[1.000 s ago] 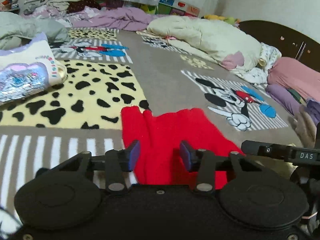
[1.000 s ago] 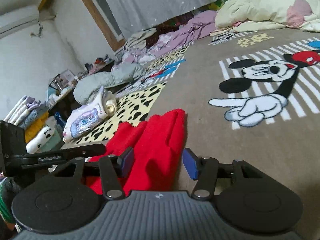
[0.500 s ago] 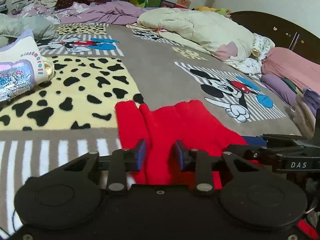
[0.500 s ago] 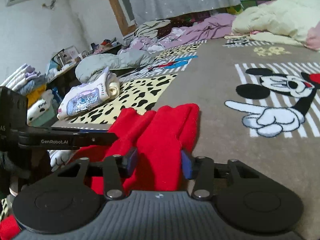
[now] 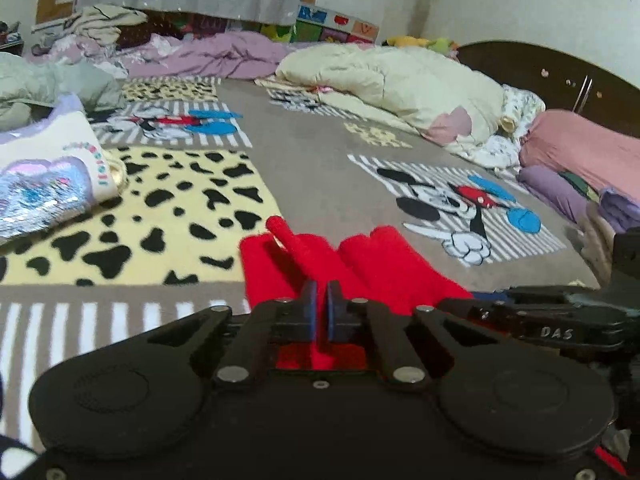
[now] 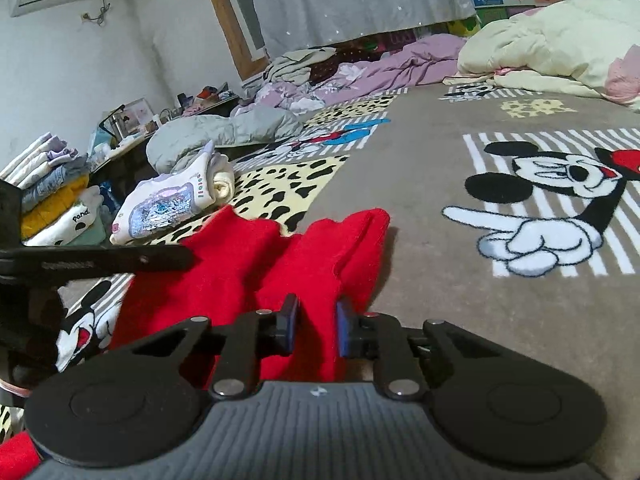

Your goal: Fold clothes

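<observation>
Low over the blanket point(image 5: 320, 184), left hand-held gripper point(image 5: 320, 312) pinching red garment point(image 5: 384, 264), right hand-held gripper point(image 6: 314, 320) gripping its fold

The left gripper point(image 5: 320, 312) is all matte black: two round housings with faint concentric rings, angular linkage arms with open triangular cut-outs, silver rivet heads at the pivots, and blue pads point(image 5: 309, 312) on its fingers. The right gripper point(image 6: 314, 324) has the same black discs, linkages, silver rivets and blue pads point(image 6: 343, 330), but a grey ribbed centre plate bearing a small white logo. Seen from the left wrist, its side bar carries pale lettering "DAS".
</observation>
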`<move>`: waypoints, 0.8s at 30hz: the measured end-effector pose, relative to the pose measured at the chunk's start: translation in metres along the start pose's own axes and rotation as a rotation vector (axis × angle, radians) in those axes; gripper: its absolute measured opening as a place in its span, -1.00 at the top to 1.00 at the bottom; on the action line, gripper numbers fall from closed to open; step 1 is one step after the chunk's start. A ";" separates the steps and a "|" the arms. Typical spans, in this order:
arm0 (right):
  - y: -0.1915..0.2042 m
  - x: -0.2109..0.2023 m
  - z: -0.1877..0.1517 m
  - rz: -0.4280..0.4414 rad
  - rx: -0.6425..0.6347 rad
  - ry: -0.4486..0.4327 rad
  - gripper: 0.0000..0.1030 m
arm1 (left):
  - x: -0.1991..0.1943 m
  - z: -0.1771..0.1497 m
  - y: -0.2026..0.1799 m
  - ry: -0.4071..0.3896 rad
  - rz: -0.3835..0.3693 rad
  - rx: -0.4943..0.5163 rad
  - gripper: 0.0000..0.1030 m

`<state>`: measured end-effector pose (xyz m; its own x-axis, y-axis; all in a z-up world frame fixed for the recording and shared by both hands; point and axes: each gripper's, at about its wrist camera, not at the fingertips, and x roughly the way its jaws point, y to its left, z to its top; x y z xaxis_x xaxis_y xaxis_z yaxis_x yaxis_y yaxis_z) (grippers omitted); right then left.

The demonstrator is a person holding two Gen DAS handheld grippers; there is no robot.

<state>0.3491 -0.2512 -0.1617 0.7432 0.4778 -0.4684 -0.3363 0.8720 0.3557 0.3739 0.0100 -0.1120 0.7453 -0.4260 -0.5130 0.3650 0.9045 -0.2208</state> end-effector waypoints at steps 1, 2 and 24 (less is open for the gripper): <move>0.000 0.001 0.000 -0.001 0.000 0.001 0.60 | -0.004 0.000 0.002 -0.011 0.010 -0.008 0.95; 0.000 0.001 -0.001 -0.001 0.001 0.002 0.60 | -0.008 0.000 0.005 -0.019 0.024 -0.018 0.96; -0.009 0.008 -0.003 0.004 0.044 0.017 0.60 | -0.140 -0.043 0.087 -0.156 0.352 -0.220 0.96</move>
<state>0.3560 -0.2547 -0.1708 0.7315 0.4836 -0.4807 -0.3131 0.8645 0.3932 0.2779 0.1490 -0.0950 0.8842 -0.0741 -0.4611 -0.0411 0.9711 -0.2350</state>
